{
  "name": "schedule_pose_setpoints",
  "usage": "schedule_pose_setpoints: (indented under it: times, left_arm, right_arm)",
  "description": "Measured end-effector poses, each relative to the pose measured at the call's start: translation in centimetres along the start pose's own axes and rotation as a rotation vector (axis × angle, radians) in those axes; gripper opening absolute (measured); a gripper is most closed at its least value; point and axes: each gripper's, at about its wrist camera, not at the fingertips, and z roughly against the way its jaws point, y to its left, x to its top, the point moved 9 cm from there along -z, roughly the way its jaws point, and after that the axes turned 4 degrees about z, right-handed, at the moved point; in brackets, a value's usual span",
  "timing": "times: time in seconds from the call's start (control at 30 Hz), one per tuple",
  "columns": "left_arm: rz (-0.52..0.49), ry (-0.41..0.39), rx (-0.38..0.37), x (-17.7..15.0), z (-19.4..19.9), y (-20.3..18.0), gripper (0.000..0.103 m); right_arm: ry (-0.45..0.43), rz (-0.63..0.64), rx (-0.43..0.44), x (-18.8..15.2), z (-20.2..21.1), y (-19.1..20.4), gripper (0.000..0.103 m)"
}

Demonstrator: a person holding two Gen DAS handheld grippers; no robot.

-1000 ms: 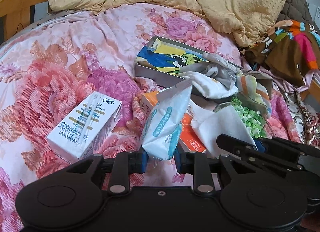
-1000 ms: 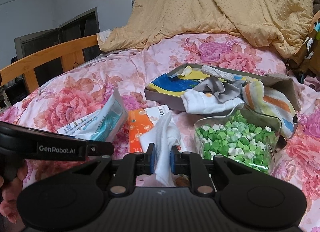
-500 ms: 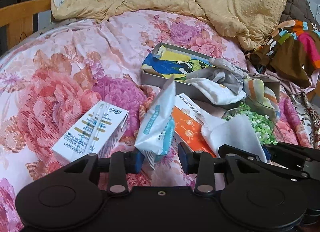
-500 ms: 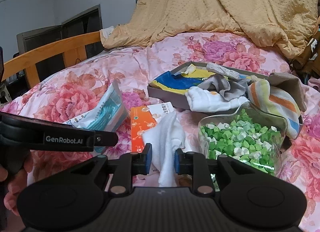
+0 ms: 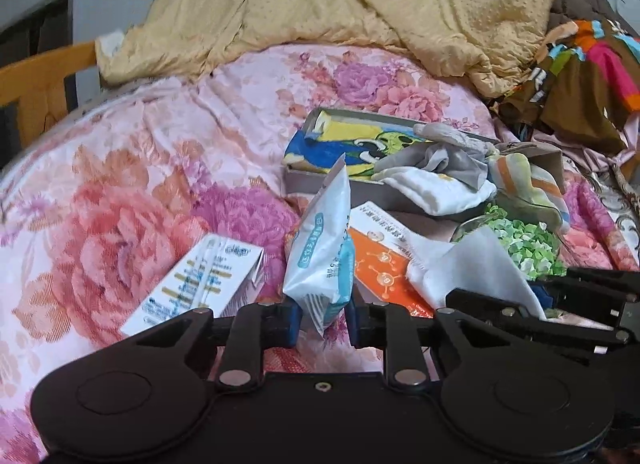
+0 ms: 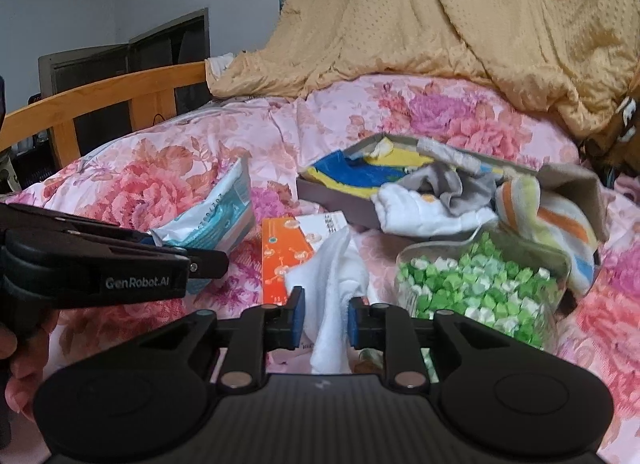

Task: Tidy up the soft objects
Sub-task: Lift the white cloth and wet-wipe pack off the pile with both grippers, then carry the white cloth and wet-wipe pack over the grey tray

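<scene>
Half the white cloth [image 6: 334, 296] hidden behind right gripper [image 6: 323, 322] fingers [image 6: 297, 316].

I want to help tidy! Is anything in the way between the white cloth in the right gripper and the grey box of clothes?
Nothing tall. The right gripper, jaws just closing on the white cloth, faces the grey box over a flat orange carton. The star jar sits to the right, off that path.

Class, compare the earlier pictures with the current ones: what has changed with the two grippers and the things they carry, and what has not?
The left gripper loosened, then closed again on the wipes packet, which now stands more upright. The right gripper likewise eased and re-closed on the white cloth. The grey box, orange box and jar of green stars stayed put.
</scene>
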Motion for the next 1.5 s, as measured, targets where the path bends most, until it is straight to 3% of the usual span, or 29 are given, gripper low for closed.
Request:
schedule_pose_setpoints:
  times: [0.27,0.77,1.03,1.2,1.5]
  left_arm:
    - [-0.085,-0.057,-0.014,0.3,0.8,-1.4,0.024]
    - [-0.090,-0.149,-0.096,3.2,2.2,-3.9,0.024]
    - [-0.102,-0.149,-0.128,6.8,-0.2,-6.6,0.024]
    - [-0.159,-0.149,-0.161,8.9,-3.0,-10.0,0.024]
    - [-0.258,-0.081,-0.197,9.1,-8.4,-14.9,0.024]
  right_arm:
    - [-0.035,0.040,-0.021,0.6,0.5,0.1,0.013]
    - [-0.152,0.104,-0.057,4.0,4.3,-1.7,0.011]
    - [-0.206,0.124,-0.131,6.2,3.6,-7.3,0.011]
    - [-0.242,0.011,-0.170,6.9,2.4,-12.2,0.011]
    - [-0.192,-0.045,-0.143,5.9,-0.1,-16.4,0.011]
